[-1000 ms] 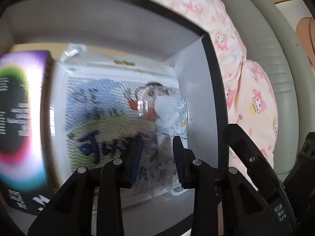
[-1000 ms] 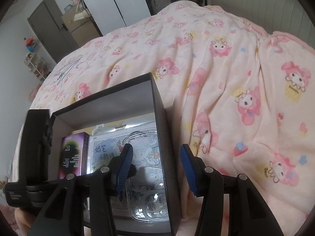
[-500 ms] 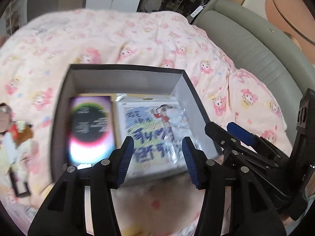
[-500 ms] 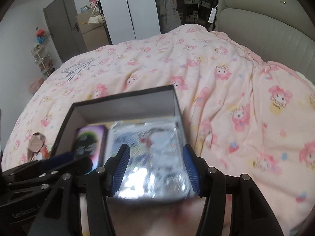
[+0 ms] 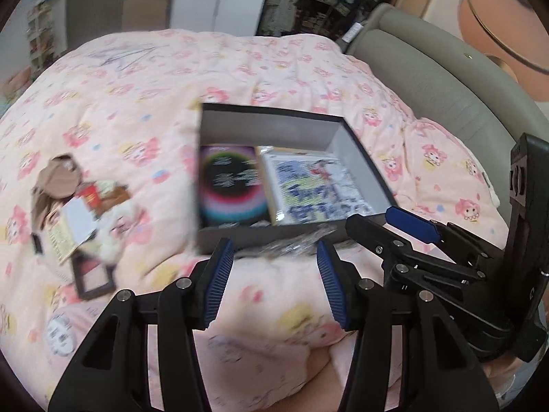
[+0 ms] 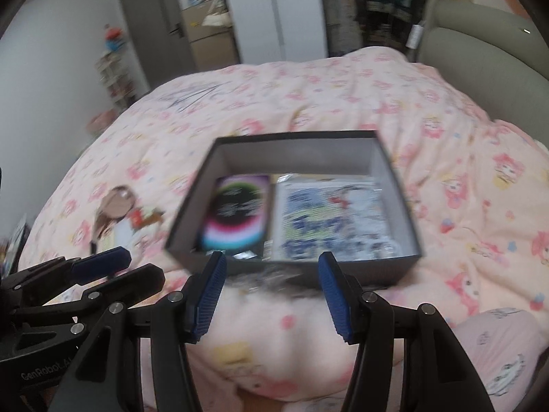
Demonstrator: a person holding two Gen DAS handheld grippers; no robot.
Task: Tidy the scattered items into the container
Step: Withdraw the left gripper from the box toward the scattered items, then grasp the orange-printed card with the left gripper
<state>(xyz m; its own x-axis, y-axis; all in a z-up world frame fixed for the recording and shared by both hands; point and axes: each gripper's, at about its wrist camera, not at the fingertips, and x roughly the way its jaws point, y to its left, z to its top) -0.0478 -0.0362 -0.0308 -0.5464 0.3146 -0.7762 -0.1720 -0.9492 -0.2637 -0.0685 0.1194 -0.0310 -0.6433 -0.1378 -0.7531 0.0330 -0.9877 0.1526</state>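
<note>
While the box (image 5: pixel 363 168) already held two packs, the doll (image 5: pixel 68 199) lay loose left of it, nearer the left gripper (image 5: pixel 274 281); both it and the right gripper (image 6: pixel 271 295) stood released, empty.

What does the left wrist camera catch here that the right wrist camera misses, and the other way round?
Only the left wrist view shows the black picture frame lying on the quilt below the doll pile. Only the right wrist view shows the brown door and toy shelf. Both show the grey box holding the purple box and cartoon packet, and both open tools: left, right.
</note>
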